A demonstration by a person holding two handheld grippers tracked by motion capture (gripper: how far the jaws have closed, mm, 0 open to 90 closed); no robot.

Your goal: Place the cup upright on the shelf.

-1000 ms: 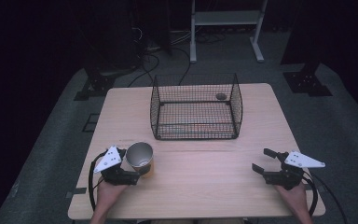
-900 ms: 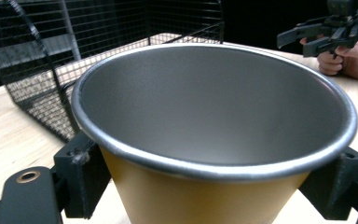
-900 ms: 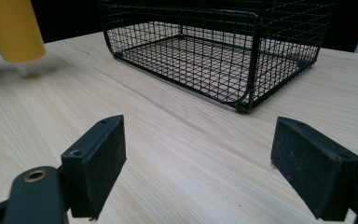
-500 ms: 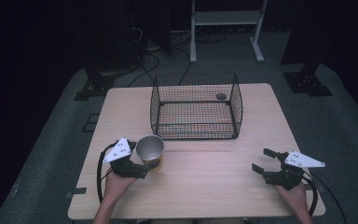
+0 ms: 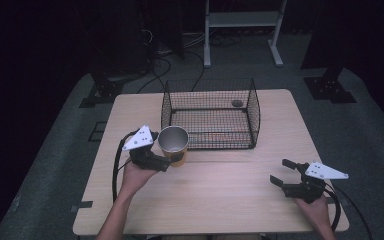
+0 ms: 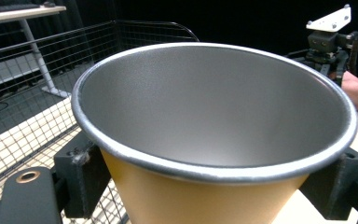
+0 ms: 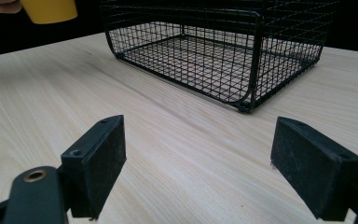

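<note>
Overhead arrangement on the wooden table (image 5: pixel 230 195). The left gripper (image 5: pixel 166 159), held at about 8 o'clock from the table's centre, has its jaws clamped on the orange lower wall of a cup (image 5: pixel 174 145) with a grey metallic interior; the cup is upright and lifted clear of the tabletop, just beside the near left corner of the black wire basket (image 5: pixel 209 114). The basket stands at 12 o'clock, open-topped, with a small dark object (image 5: pixel 237 103) on its floor near the far right. The right gripper (image 5: pixel 285 173) rests at 4 o'clock, well apart from the basket, its jaws spread wide with nothing between them.
</note>
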